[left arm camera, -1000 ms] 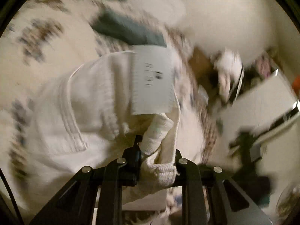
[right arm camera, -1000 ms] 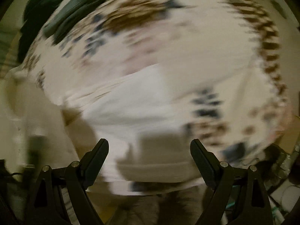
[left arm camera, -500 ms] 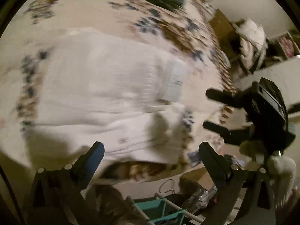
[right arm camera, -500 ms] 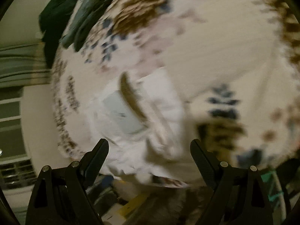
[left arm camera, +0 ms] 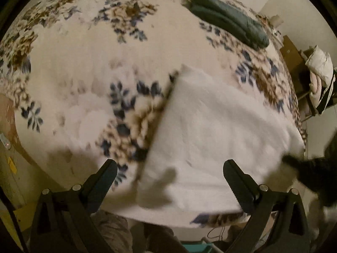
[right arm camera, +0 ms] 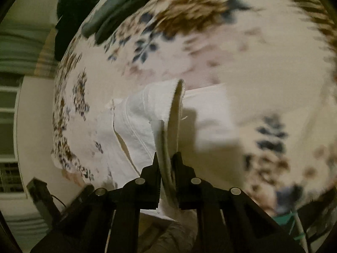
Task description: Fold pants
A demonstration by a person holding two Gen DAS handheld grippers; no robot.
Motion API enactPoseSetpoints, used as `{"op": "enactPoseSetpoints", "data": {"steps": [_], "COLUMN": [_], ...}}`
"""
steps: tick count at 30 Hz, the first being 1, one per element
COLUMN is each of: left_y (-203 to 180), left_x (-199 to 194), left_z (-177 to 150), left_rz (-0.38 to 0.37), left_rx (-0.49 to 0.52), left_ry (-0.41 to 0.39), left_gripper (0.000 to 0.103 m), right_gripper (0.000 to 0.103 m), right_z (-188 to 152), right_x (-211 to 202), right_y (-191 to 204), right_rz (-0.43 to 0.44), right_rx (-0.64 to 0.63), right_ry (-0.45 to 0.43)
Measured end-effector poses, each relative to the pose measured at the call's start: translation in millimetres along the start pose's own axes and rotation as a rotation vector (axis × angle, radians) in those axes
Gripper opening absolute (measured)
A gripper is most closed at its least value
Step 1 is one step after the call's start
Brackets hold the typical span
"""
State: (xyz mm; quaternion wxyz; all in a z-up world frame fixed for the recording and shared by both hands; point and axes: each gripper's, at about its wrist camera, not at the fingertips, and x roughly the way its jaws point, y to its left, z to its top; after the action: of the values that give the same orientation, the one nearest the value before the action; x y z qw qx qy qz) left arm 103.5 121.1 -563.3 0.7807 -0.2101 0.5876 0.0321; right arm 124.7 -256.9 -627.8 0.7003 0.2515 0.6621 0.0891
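Already the white pants (left arm camera: 212,139) lie as a compact, roughly rectangular bundle on the floral bedspread (left arm camera: 88,67), near the bed's front edge, so at least one fold looks done. In the left wrist view the top surface is smooth and the long left edge runs straight, though blur hides the seams there.

The left hand-held gripper (left arm camera: 169,178) hangs over the near edge of the bundle with its jaws spread wide and nothing between them; the cloth lies beneath, not pinched. The right hand-held gripper (right arm camera: 166,164) has just been closing, and the right wrist view shows it now clamped on a thick hemmed edge of the pants (right arm camera: 147,113), most likely the waistband or a cuff, which stands up in a curved loop out of the jaws. A pocket opening and stitched seams show just left of that grip. In the left wrist view this same gripper appears only as a dark blur at the bundle's right corner.

My reading is that the job is partway through: the garment is shortened and flattened, and one more fold or a tidy-up of this raised end remains, followed by release. Whether the legs are aligned under the top layer cannot be told.

A folded dark green garment (left arm camera: 229,19) rests at the far side of the bed, well apart from the pants.
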Motion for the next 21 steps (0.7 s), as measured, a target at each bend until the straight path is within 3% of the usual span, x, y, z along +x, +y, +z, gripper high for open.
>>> {"op": "enactPoseSetpoints", "data": {"steps": [4,8,15,18,19,20,21], "left_y": [-1.9,-11.4,-45.9,-52.5,-54.3,-56.0,-58.3], "left_x": [6.3,24.5,85.3,115.9,125.2,131.2,135.1], "left_z": [25.3,52.7,95.8,108.5,112.0,115.2,117.9], "left_rz": [-0.05,-0.109,-0.192,-0.185,-0.196,-0.216,-0.224], "left_rx": [-0.034,-0.041,0.025,0.034,0.036,0.042,0.054], "left_ry": [-0.017,-0.007,0.094,0.133,0.146,0.151,0.151], "left_gripper": [0.103,0.103,0.103,0.102,0.095,0.085,0.054], "right_gripper": [0.012,0.012,0.012,0.019,0.03,0.049,0.058], "right_z": [-14.5,-10.2,18.2,31.6,33.4,35.5,39.7], "right_x": [-37.3,-28.4,-36.1,-13.8,-9.7,-7.1,-5.6], "right_y": [-55.0,-105.2,-80.3,-92.0,-99.9,-108.2,-117.2], "right_rz": [-0.108,-0.149,-0.134,-0.148,-0.144,-0.137,-0.122], "right_rx": [0.145,0.236,0.162,0.137,0.153,0.173,0.195], "right_ry": [-0.048,-0.047,-0.174,-0.063,-0.038,-0.017,-0.01]}}
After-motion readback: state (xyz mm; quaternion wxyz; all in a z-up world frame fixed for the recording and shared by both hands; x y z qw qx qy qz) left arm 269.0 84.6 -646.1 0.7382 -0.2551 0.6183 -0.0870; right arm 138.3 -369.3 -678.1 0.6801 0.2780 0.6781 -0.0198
